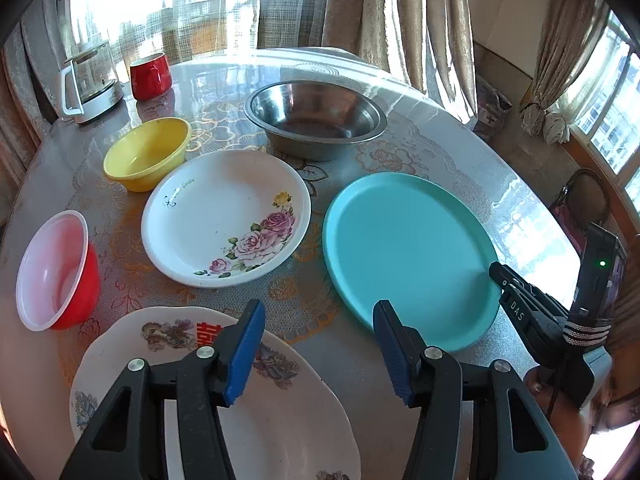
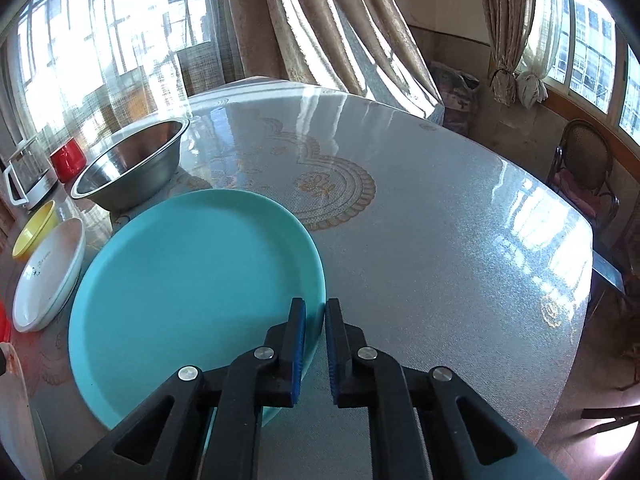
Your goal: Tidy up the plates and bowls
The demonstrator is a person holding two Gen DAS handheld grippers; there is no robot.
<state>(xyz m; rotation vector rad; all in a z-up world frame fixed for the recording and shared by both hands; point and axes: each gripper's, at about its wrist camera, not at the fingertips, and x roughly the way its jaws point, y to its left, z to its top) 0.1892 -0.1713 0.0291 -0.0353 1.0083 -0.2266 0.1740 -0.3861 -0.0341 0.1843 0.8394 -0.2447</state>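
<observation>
Pinching the teal plate [image 2: 192, 276] rim at lower centre with my right gripper [image 2: 316, 344], I should lift level, left gripper [image 1: 320, 348] half-open and empty.

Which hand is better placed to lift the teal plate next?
Right. The right gripper is already shut on the teal plate at its near rim. The left gripper stands open over the patterned plate, beside the teal one.
</observation>
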